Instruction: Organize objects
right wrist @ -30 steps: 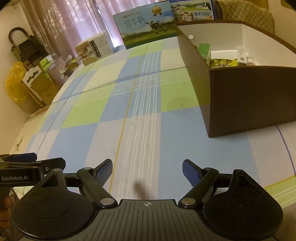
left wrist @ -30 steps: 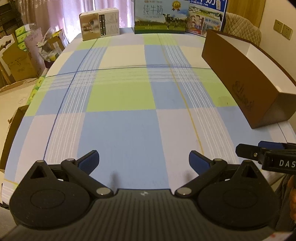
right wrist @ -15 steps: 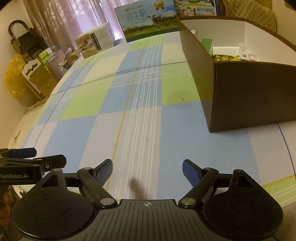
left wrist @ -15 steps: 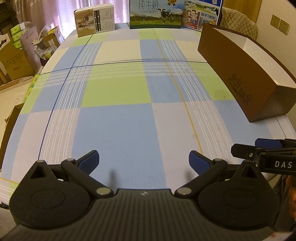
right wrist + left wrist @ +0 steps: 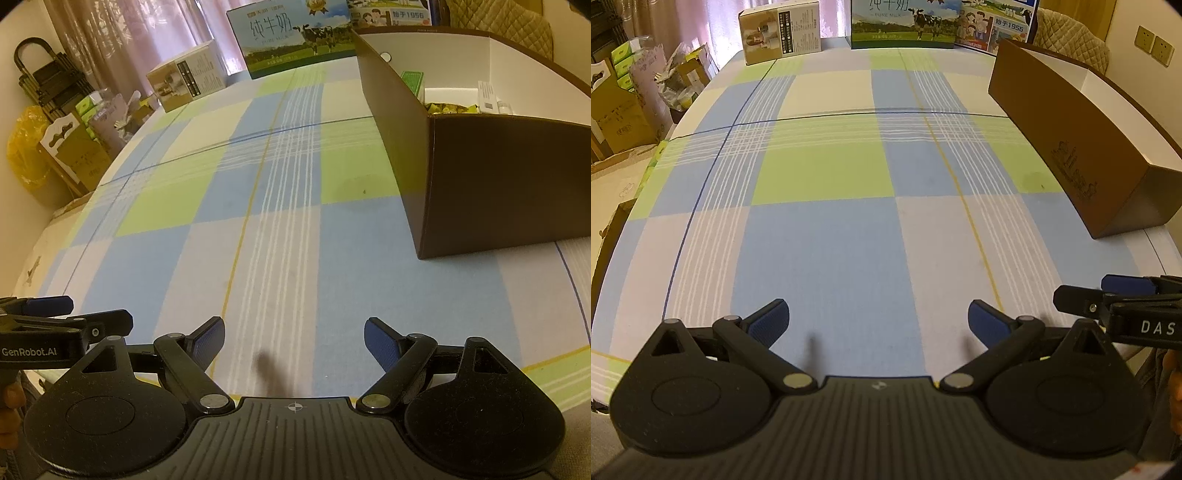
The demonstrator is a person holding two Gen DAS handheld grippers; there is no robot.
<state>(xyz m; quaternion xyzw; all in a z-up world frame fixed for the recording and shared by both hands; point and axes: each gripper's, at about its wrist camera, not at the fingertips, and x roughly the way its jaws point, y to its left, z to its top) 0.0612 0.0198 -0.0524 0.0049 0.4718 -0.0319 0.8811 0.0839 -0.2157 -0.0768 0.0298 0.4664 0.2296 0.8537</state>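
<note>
the right tool (image 5: 293, 341) with blue pads has its two sides wide apart and holds nothing, and the left tool (image 5: 878, 320) is the same. both hang over the desk with the blue, green and white checked cloth (image 5: 827, 173). the long brown cardboard box (image 5: 491, 177), with small packets inside, lies ahead to the right, its long side running away, nearer the right hand.
</note>
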